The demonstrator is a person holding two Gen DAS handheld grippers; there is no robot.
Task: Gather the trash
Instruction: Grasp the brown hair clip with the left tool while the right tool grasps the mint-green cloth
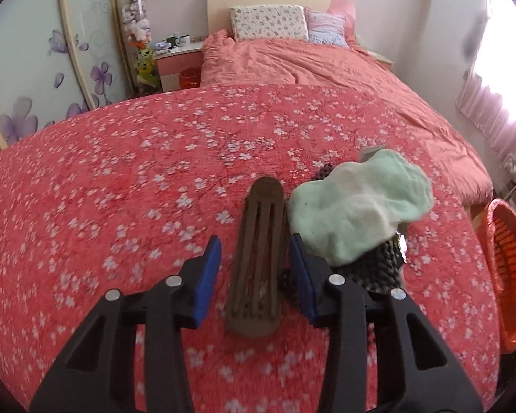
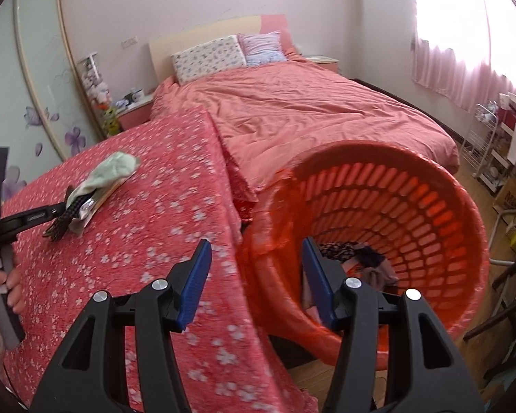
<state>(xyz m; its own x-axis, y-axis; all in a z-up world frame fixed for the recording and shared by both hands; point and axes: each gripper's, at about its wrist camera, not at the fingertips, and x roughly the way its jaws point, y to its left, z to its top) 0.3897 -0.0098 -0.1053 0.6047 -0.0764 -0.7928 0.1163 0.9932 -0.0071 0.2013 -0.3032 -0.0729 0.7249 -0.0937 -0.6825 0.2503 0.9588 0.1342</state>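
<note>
Left hand-held gripper (image 1: 254, 272) astride brown comb (image 1: 258, 258)

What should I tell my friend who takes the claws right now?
Left claw: open, its blue pads either side of the brown slotted flat object, not squeezing it.
Right claw: open and empty, over the near rim of the orange slatted plastic basket.
Things: the brown object, a pale green cloth and a black-and-white dotted fabric piece lie together on the red flowered bedspread. The basket stands beside the bed.
Done: some clothes-like items already lie in the basket.
Left: grip the brown object, then move the pile into the basket.
</note>
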